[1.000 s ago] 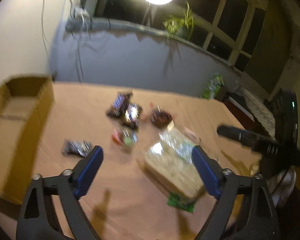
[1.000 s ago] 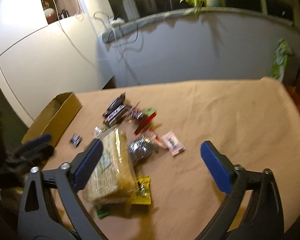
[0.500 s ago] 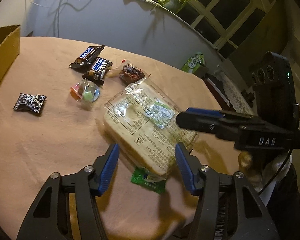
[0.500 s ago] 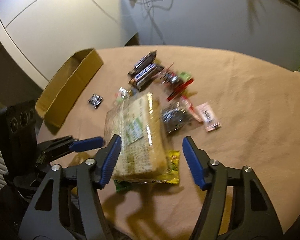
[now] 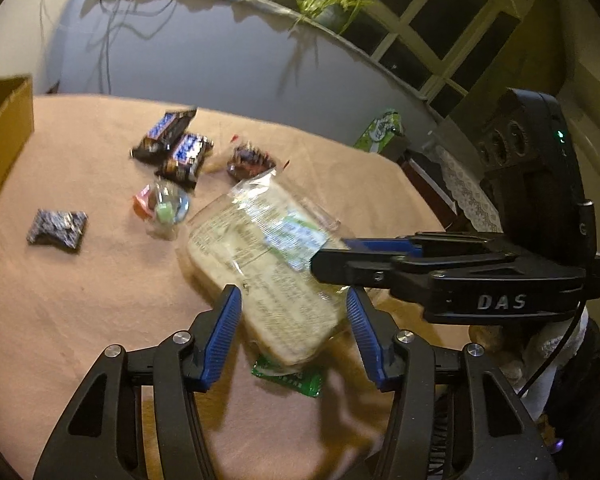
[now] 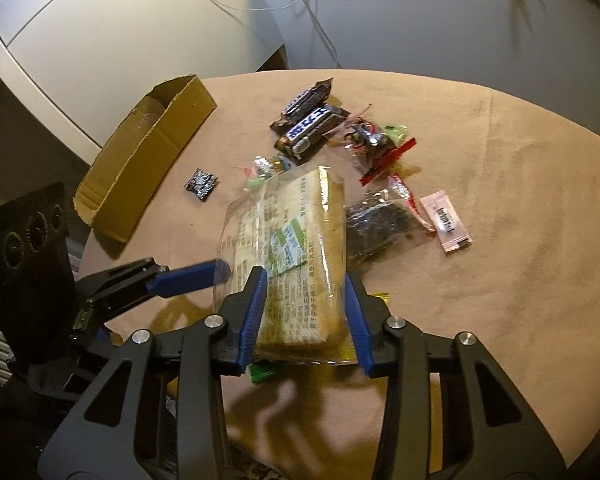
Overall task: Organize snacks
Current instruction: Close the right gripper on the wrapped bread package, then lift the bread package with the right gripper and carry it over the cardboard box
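A clear-wrapped bread loaf (image 5: 260,264) lies on the tan table, also in the right wrist view (image 6: 296,256). My right gripper (image 6: 302,308) has its blue pads against both sides of the loaf's near end and grips it. My left gripper (image 5: 292,324) straddles the loaf's other end; its pads stand a little off the wrapper. An open cardboard box (image 6: 148,156) sits at the table's left edge.
Two Snickers bars (image 6: 308,124), a small black packet (image 6: 201,184), candy bags (image 6: 376,144), a dark bag (image 6: 380,224), a pink sachet (image 6: 446,222) and a green packet (image 5: 288,376) under the loaf lie scattered. A wall and window ledge stand behind.
Both grippers have moved in on the loaf from opposite ends and narrowed. The right one has closed onto it; the left one has narrowed around it.
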### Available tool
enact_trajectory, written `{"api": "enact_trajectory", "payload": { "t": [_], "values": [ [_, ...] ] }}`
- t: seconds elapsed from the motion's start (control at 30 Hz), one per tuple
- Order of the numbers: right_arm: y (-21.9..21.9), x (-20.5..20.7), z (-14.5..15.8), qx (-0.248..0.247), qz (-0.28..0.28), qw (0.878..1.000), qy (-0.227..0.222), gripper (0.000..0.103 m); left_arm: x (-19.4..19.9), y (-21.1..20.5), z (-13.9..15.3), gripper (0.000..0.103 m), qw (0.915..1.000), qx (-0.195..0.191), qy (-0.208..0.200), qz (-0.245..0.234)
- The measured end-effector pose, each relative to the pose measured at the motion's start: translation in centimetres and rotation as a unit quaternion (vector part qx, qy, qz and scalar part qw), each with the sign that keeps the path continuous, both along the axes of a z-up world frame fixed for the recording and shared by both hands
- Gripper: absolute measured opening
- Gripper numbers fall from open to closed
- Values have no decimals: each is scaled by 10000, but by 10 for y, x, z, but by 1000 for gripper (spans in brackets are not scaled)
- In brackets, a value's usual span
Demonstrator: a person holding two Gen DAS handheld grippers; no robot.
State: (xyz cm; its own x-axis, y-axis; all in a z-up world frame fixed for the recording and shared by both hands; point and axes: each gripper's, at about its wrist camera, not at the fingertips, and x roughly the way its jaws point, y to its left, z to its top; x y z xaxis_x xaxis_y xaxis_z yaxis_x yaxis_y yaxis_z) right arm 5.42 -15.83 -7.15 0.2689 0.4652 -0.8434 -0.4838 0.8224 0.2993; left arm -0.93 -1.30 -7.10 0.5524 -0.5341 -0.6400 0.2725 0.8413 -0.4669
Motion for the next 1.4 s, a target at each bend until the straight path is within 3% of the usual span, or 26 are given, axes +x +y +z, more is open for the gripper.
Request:
{"api": "enact_trajectory", "payload": {
  "t": [0.33, 0.5, 0.97, 1.4],
  "values": [
    [17, 3, -6, -321, 59, 9994, 115, 36, -1, 26, -16, 48, 9985, 28, 353, 421],
    [16, 6, -7, -334, 65, 9993, 138, 36, 5, 24, -22, 49, 9977, -308, 562, 236],
    [30, -2, 12, -266, 132, 9995, -57, 36, -11, 27, 5, 53, 9993, -93, -68, 348],
    [116, 0, 65, -45, 772, 9954, -560, 36, -38, 101, 43, 53, 9873, -126, -862, 1326]
  ]
}}
